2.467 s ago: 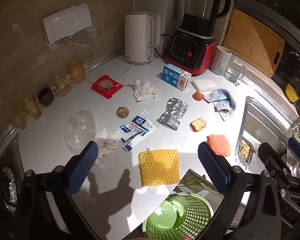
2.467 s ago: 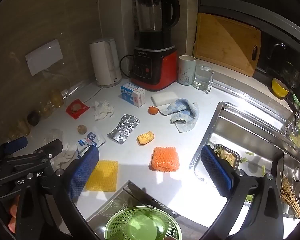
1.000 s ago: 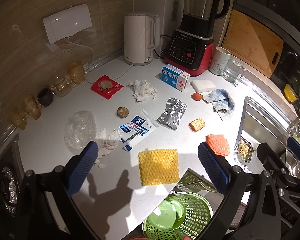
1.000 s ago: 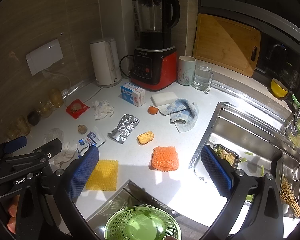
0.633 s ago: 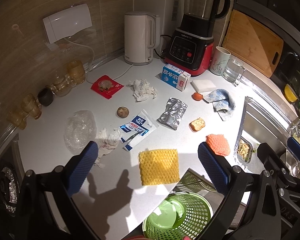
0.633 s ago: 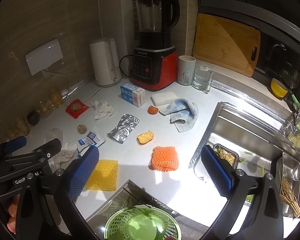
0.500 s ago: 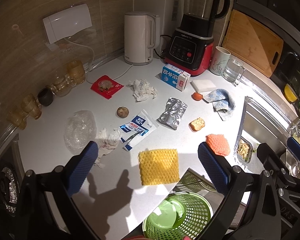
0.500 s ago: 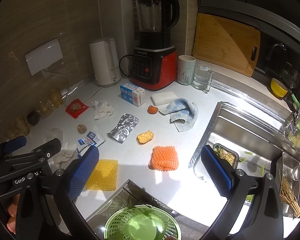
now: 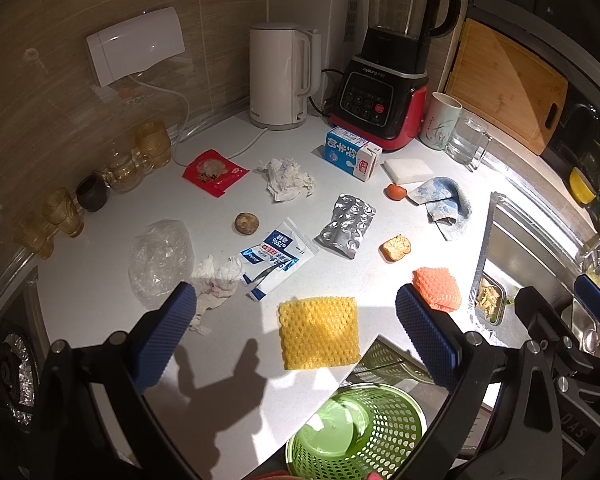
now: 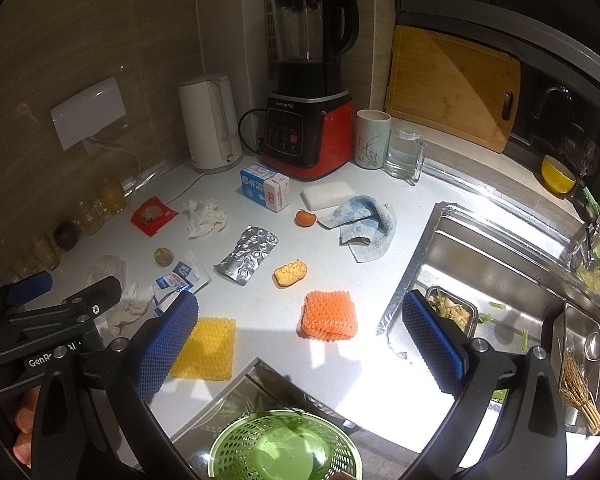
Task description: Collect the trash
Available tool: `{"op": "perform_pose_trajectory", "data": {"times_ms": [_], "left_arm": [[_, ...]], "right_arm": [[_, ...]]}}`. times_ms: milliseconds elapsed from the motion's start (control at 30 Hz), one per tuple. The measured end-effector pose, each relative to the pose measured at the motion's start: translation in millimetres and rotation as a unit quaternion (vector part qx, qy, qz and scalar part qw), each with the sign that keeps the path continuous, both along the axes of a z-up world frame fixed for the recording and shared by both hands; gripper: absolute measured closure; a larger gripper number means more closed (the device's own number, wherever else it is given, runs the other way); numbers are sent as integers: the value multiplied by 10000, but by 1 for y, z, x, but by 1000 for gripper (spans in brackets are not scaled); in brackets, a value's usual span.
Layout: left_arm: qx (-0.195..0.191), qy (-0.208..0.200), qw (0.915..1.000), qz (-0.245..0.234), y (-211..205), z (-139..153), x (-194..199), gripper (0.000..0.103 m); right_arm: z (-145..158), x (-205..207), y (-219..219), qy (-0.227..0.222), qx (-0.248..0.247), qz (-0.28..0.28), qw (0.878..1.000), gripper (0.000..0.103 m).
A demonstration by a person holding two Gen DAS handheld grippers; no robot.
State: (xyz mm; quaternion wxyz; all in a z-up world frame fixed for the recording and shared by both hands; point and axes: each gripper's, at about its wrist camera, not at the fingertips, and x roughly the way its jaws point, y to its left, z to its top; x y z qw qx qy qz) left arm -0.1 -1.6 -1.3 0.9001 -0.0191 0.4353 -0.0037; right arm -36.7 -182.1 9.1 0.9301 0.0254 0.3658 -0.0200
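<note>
Nearest you, below the tabletop edge, sits the green perforated plastic bin, nothing visible in it yet. Your left gripper and right gripper both hang spread wide with nothing between their pads.

Just past the edge lies the yellow foam-net fruit sleeve, and to its right the orange foam-net sleeve: both probably featherlight and springy, so pinch an edge and squeeze through.

Farther out, the crumpled white tissue is limp; grab its bulk. The silver foil blister pack looks thin, flat and slippery, so take a raised corner.
</note>
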Motion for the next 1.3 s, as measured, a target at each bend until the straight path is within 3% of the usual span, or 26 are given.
{"op": "perform_pose_trajectory", "data": {"times_ms": [400,633,800,1067,1200,1300], "left_arm": [[-33,26,9999,-158,2,-20,4,8],[61,178,9992,-365,-2,-75,17,8],[57,507,9974,-502,-13,-119,29,10],[-21,1110,9933,-334,-35,-176,49,33],[47,966,9952,-168,-43,-177,48,39],[53,931,9956,-133,-45,-175,48,60]], "right_arm": [[-13,3,-9,-21,-27,-20,10000,2],[-61,26,-30,224,-46,16,9997,2],[-104,40,-49,432,37,38,9991,2],[-143,60,-71,675,229,73,9974,2],[-155,72,-73,772,265,179,9965,2],[-162,83,-70,863,292,285,9954,2]]}}
